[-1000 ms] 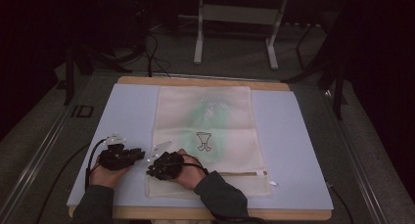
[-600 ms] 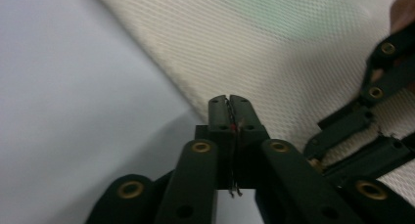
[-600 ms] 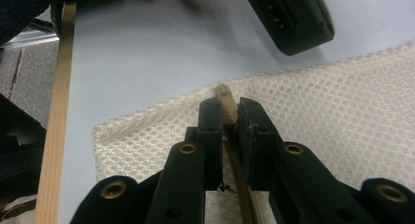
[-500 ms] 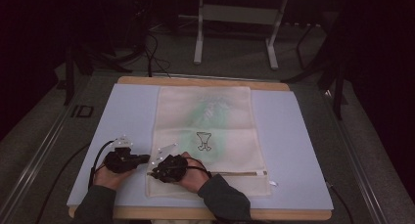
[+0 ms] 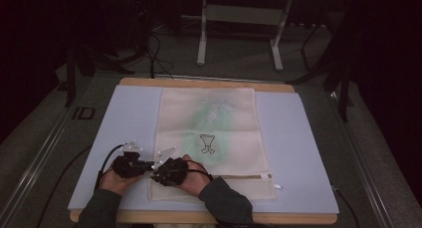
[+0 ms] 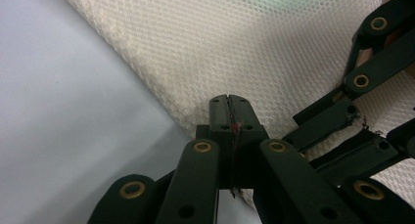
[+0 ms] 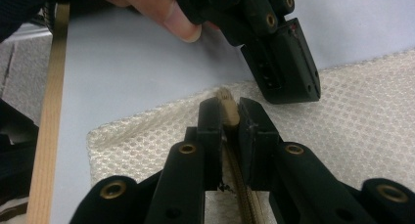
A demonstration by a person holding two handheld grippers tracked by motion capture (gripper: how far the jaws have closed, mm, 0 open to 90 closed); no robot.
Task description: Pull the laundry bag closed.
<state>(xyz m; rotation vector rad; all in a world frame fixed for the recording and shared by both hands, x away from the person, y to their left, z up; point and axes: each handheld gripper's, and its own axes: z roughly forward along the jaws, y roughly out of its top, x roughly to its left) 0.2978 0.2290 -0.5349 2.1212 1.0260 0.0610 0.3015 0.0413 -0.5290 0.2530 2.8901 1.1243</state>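
Note:
A cream mesh bag (image 5: 209, 113) with a small printed figure lies flat on a pale blue mat (image 5: 124, 113). Both grippers meet at its near left corner. My left gripper (image 5: 152, 165) is shut, its tips (image 6: 229, 106) resting on the mesh edge (image 6: 244, 48); whether mesh is pinched between them I cannot tell. My right gripper (image 5: 156, 176) is shut on the beige end tab of the zipper (image 7: 228, 102), and the zipper tape (image 7: 241, 185) runs back between its jaws. In the right gripper view the left gripper (image 7: 288, 82) stands just beyond the tab, touching the mesh.
The zipper line (image 5: 244, 177) runs along the bag's near edge toward its right corner. The mat lies on a wooden table (image 5: 199, 82). A metal stand (image 5: 239, 14) and cables sit on the dark floor behind. A wooden edge strip (image 7: 46, 136) borders the mat.
The left gripper's jaws have gone from open to shut at the bag's corner, and that hand has edged slightly toward the right gripper. The right gripper has kept still.

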